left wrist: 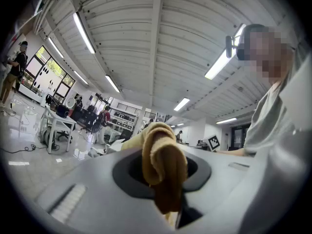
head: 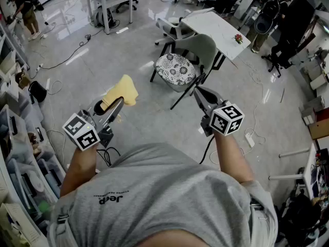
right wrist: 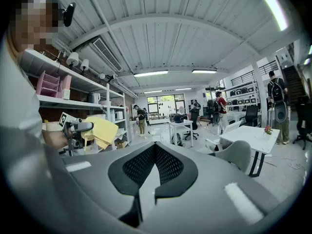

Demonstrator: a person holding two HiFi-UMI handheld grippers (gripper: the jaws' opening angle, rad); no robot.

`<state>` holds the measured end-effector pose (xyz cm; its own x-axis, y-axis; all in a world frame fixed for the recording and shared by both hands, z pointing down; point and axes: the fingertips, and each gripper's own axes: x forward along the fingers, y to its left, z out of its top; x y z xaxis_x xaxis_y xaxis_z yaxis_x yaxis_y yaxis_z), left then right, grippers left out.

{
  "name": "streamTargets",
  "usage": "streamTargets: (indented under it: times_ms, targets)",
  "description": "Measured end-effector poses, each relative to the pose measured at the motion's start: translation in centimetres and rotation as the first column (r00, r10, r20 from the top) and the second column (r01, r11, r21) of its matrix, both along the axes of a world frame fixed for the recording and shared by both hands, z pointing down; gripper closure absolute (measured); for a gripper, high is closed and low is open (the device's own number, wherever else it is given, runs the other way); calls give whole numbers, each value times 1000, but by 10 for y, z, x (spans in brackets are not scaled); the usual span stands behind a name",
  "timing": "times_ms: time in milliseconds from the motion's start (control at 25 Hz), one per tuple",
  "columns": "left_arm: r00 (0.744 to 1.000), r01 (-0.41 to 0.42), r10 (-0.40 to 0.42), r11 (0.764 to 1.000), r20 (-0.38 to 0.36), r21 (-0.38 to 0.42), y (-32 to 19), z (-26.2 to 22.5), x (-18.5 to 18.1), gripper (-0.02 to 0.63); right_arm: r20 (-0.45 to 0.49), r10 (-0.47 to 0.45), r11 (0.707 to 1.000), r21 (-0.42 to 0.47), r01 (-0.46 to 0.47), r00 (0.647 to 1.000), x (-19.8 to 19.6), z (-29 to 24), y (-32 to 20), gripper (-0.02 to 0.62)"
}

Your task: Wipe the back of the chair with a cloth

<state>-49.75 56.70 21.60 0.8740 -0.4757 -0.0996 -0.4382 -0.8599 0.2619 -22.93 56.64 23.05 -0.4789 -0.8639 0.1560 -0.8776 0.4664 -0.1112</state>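
Fingers of the left gripper (head: pixel 119 102) pinched shut on a yellow cloth (head: pixel 125 89). Cloth soft, towel-like, bunched rather than flat; one wad sticks up past the tips and a fold droops over them. In the left gripper view it reads darker, mustard-tan, rolled into a thick loop that hangs down over the closed tips. In the right gripper view it is pale yellow, with loose corners hanging. Cloth is held in the air above the glossy floor (head: pixel 97 60), ahead of the person and to their left, well apart from the chair (head: pixel 206 47). Right gripper (head: pixel 197 90) has its fingers together with nothing between them, tips pointing toward the chair. Chair is grey with a curved back, black legs and a black-and-white patterned seat pad (head: pixel 176 68); its back stands just beside a white table (head: pixel 213 24). Small red item (head: pixel 238 37) near the table edge. Cables trail across the floor.
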Motion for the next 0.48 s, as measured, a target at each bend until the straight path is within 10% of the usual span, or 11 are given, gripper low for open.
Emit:
streamTargets:
  times_ms: [480]
  targets:
    - [1000,9,-9,1000,19,15,-1,0,3,476,1,-10,1000,3,10,1000,6,-2,-1,594]
